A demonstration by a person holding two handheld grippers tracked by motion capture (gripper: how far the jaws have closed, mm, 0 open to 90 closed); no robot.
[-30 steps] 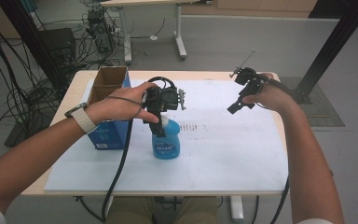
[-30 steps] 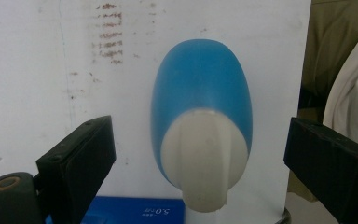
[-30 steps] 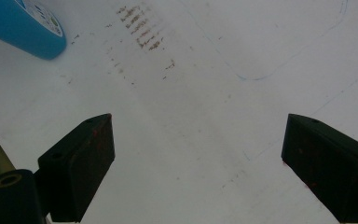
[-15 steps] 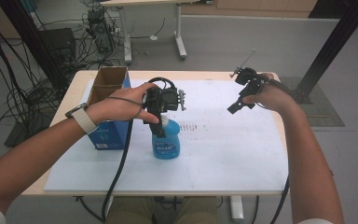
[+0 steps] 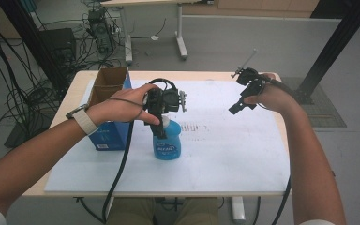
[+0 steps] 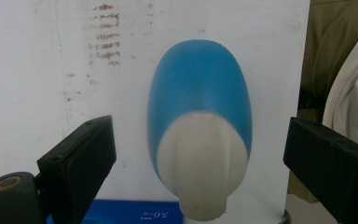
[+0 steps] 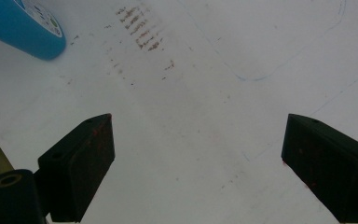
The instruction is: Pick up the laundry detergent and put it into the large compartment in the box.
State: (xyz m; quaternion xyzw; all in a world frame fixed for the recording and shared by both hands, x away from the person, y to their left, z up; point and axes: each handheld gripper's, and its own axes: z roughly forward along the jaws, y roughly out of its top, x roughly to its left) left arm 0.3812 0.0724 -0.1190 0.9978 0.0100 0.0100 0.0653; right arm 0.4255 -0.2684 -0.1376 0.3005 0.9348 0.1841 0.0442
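A blue bottle (image 5: pixel 167 143) with a white cap (image 6: pixel 199 161) stands upright on the white sheet (image 5: pixel 225 150) near the table's middle. My left gripper (image 5: pixel 161 117) hangs straight above it and is open; in the left gripper view its jaws stand wide on either side of the cap without touching it. My right gripper (image 5: pixel 241 101) is held in the air over the sheet's right half, open, with nothing between its jaws. The bottle's base (image 7: pixel 25 25) shows at the upper left of the right gripper view.
A blue cardboard box (image 5: pixel 107 115) with open flaps stands at the table's left, beside my left hand. Brownish smudges (image 5: pixel 199 127) mark the sheet right of the bottle. Behind the table are cables, another table's legs (image 5: pixel 180 33) and a black post (image 5: pixel 333 44).
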